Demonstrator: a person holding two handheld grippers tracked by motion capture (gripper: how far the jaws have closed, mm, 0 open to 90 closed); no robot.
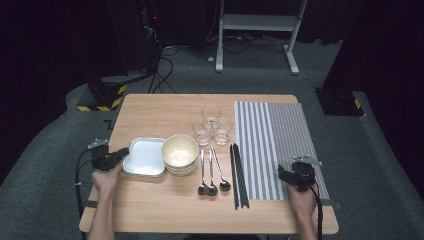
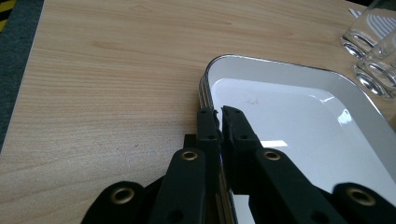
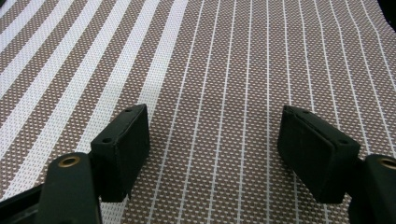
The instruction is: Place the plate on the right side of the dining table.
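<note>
Two tongs are at work here, one in each hand; the left tongs [image 2: 220, 112] are clenched on the near left rim of the white tray [image 2: 299, 116], one black jaw outside the rim and one inside, with the thin edge pinched between them; in the high view the left tongs [image 1: 119, 154] sit at the left side of that tray [image 1: 145, 156], near the left edge of the wooden counter [image 1: 165, 107]; the tray looks like more than one tray stacked, because layered edges show under the rim; it lies flat on the counter, so the lift has not begun yet, I think.

The right tongs [image 3: 212, 140] are released, jaws wide apart with nothing between them; they hover over the striped mat [image 3: 224, 60], which lies at the right side of the counter; in the high view the right tongs [image 1: 286, 174] are at the near end of the mat [image 1: 280, 130].

The stack of bowls [image 1: 180, 152] stands just beside the tray on its right; three spoons [image 1: 212, 172] lie next to the bowls, then the black chopsticks [image 1: 238, 175] along the mat's left edge; three glasses [image 1: 212, 127] huddle behind the spoons; the mat is bare.

So the job looks just started; the grip on the tray is made; carrying it, and moving the bowls, spoons, chopsticks and glasses, is probably all left to do.
</note>
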